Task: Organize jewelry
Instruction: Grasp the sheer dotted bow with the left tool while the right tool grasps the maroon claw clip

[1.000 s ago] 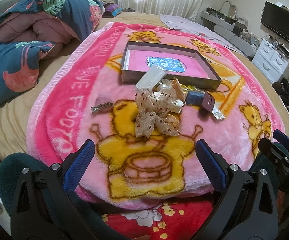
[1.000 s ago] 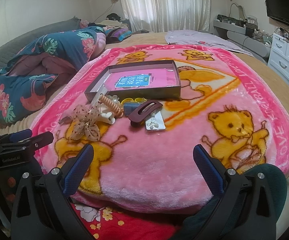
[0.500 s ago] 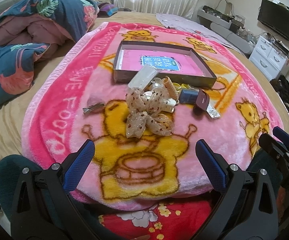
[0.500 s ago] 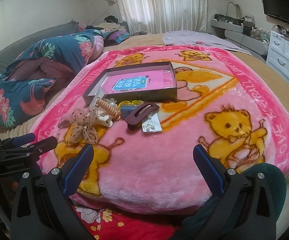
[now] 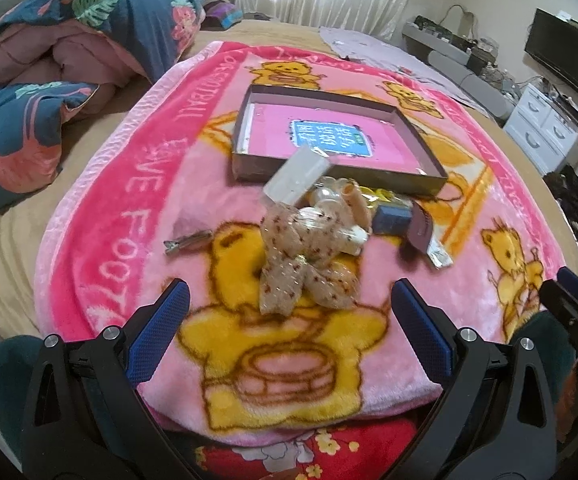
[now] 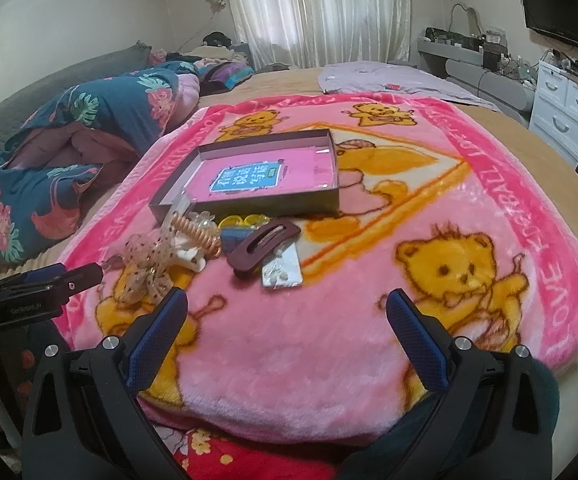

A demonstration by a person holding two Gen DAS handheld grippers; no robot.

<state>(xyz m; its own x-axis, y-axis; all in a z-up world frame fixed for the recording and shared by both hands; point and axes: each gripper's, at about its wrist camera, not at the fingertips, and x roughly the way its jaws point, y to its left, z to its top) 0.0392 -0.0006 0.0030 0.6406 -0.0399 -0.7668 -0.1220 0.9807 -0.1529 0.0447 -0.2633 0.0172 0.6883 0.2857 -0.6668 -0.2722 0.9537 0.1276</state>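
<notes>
Since nothing sits in box yet, sorting looks unstarted. Bed covered by pink bear blanket (image 5: 137, 216). Shallow open box (image 5: 329, 178) lies mid-blanket, holding only printed pink liner. Accessories heaped just before box: dotted fabric bow (image 5: 305, 264), dark hair claw clip (image 6: 263, 248), coiled hair tie (image 6: 197, 232), metal clip (image 5: 187, 241) apart at left. Left claw (image 5: 289, 304) spread wide, empty, near bow. Right claw (image 6: 287, 310) spread wide, empty.

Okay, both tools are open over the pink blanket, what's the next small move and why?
Probably ease the left tool forward onto the dotted bow. It is open and empty, and the bow lies just ahead of it, nearest in the pile, while the shallow box behind holds no accessories yet.
</notes>
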